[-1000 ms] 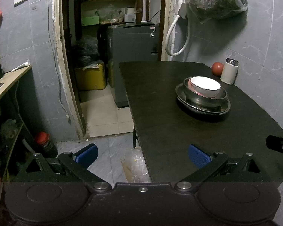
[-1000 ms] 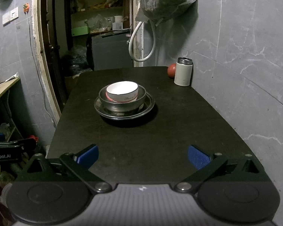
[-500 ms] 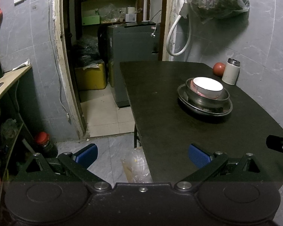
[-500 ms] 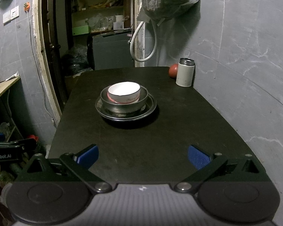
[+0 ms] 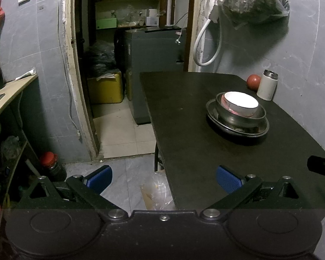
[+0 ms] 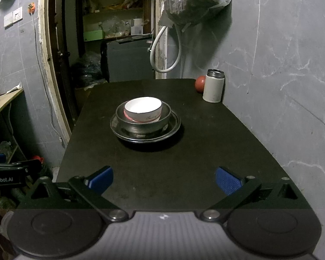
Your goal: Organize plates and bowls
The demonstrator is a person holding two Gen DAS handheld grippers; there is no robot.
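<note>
Right wrist view: the white bowl (image 6: 143,109) is nested in the metal bowl (image 6: 143,121) on the plate (image 6: 145,130), both grippers' fingers are spread empty, so stacking appears finished and only withdrawal is called for.

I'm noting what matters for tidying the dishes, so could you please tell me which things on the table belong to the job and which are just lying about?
Part of the job:
- white bowl, nested on top
- metal bowl beneath it
- metal plate under both

Just lying about:
- white flask by the wall
- red fruit beside the flask
- hanging plastic bag
- white hose
</note>
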